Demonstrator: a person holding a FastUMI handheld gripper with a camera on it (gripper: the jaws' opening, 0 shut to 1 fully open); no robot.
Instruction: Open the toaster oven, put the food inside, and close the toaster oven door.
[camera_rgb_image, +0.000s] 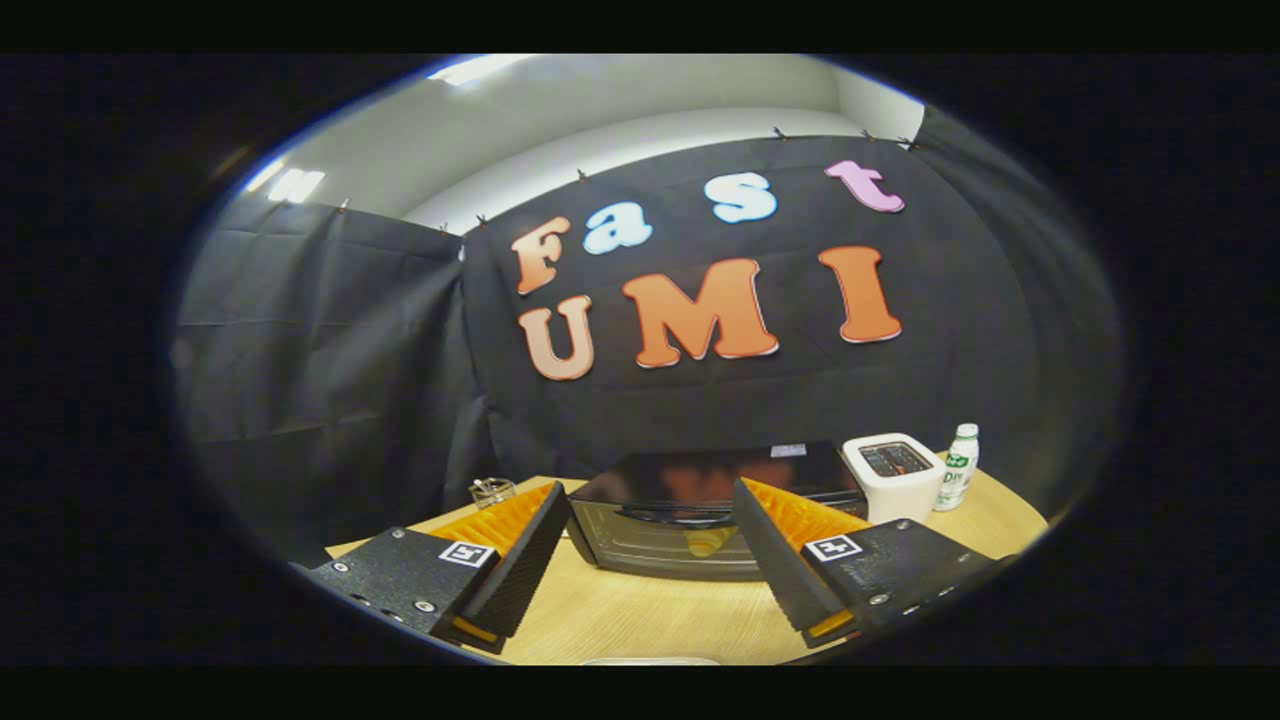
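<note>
The toaster oven (700, 515) sits on the wooden table (640, 620), straight ahead of the gripper (650, 540). You see it right through the gap between the two fingers, a little way beyond their tips. Its long side runs across from one side to the other, so its wide front faces the gripper. The door looks shut, standing up flat against the front. Through the glass there is something small and yellow (705, 541) inside, low down near the middle. It may be the food, but it is too small and dim to be sure. So this could be the oven with the food in and the door shut again, or just an oven with its door shut and a glow or a mirror picture in the glass. The fingers are spread wide apart and nothing is between them. They touch nothing. A white toaster (893, 475) stands just beside the oven on the right, and a small white bottle (958, 467) stands near that. A small glass thing (492, 491) sits on the table behind the left finger.
</note>
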